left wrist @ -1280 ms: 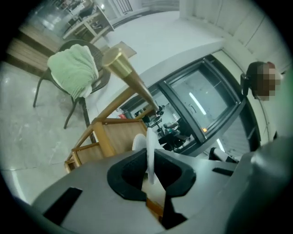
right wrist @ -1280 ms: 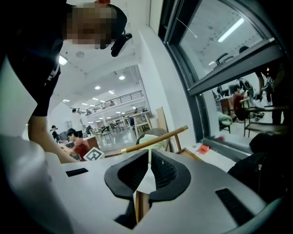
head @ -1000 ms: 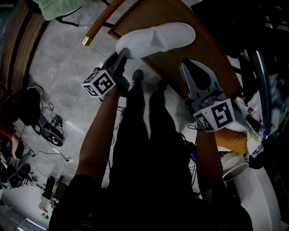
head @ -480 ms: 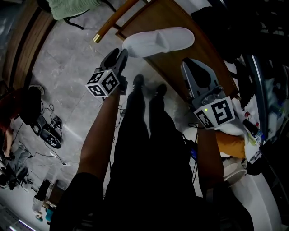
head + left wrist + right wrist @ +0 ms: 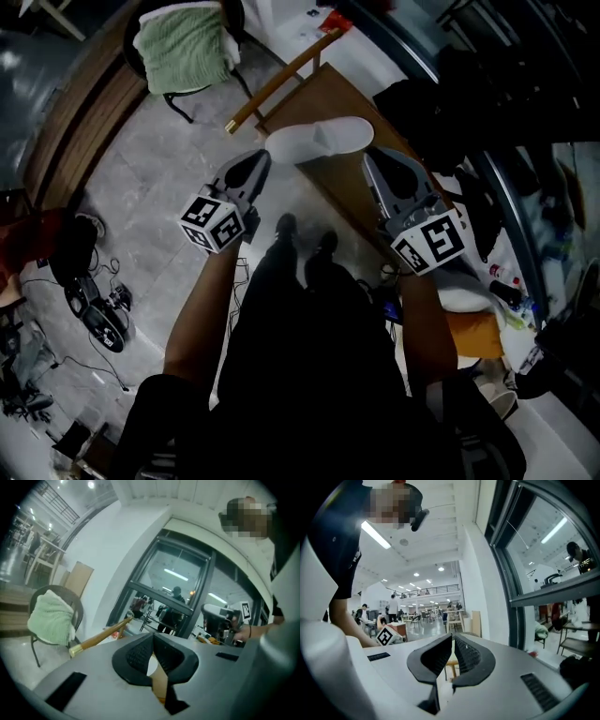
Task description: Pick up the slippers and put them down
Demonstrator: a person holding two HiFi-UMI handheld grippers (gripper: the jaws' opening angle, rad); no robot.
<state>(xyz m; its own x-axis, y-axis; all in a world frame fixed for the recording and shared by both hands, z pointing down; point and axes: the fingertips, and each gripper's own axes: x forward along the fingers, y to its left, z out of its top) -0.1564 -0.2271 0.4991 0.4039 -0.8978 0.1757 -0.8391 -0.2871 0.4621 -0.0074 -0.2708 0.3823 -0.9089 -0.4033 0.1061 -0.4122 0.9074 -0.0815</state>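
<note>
Looking down from the head camera, there's one white slipper [image 5: 319, 138] lying flat on the brown wooden table [image 5: 328, 94], right along the table's near edge by its left corner. Its rounded end might stick out a bit past that edge, but the angle's too steep for me to say for sure.

Neither gripper has hold of it. The left gripper [image 5: 260, 161] hangs in the air just beside the slipper's left end, over the grey tile floor [image 5: 141, 187]. Its jaws have just been closing and now sit pressed together with nothing between them. The right gripper [image 5: 373, 161] is up near the slipper's other end, above the table edge. Its own view shows the jaws clenched tip to tip too, and empty. Both point roughly level, away from the person, whose legs [image 5: 300, 300] in dark trousers fill the middle.

Off past the table corner a wooden pole [image 5: 281, 82] with a brass cap slants across. Further out there's a chair [image 5: 79, 613] with a green towel [image 5: 183, 47] draped on it. Cables and gear [image 5: 94, 309] lie on the floor at the left.
</note>
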